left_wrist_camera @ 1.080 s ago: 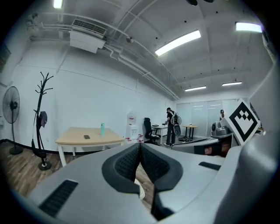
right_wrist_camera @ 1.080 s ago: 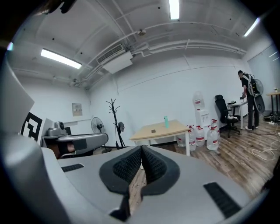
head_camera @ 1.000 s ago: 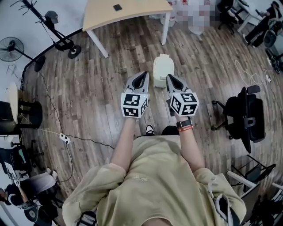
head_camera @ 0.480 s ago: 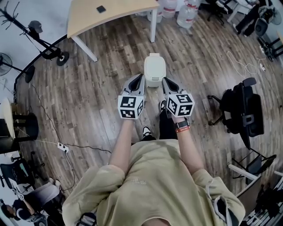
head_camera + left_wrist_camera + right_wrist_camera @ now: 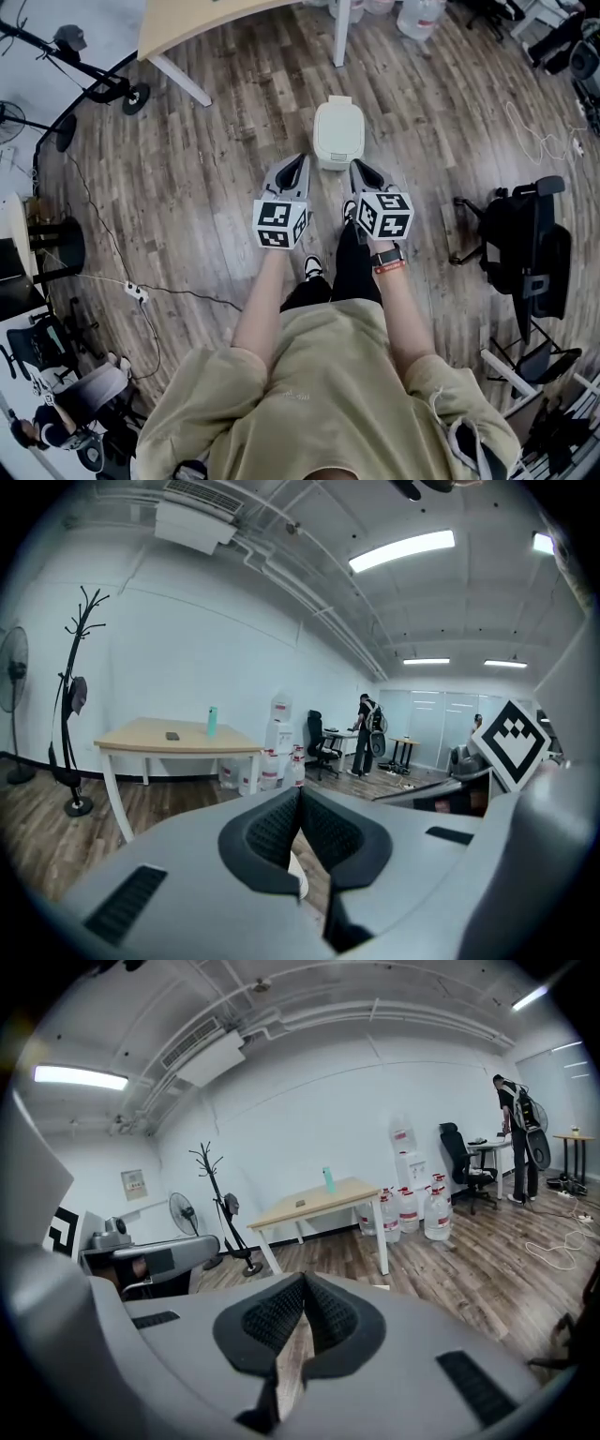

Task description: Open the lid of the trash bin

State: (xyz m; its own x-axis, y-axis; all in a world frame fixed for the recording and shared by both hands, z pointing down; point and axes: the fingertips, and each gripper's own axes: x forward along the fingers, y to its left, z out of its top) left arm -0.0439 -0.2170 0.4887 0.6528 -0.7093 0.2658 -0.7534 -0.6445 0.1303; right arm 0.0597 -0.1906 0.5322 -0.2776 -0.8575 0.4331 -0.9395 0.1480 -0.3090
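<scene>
Hovering near the trash bin, left gripper and right gripper hold jaws together, empty; the lid is not yet opened.

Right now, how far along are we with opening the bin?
Nothing done yet: the lid of the trash bin is shut. In hand: left tool and right tool hang shut and empty just short of it. Left: reach in, lift the lid.

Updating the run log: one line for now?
trash bin lid: closed | left gripper: shut, empty | right gripper: shut, empty
</scene>
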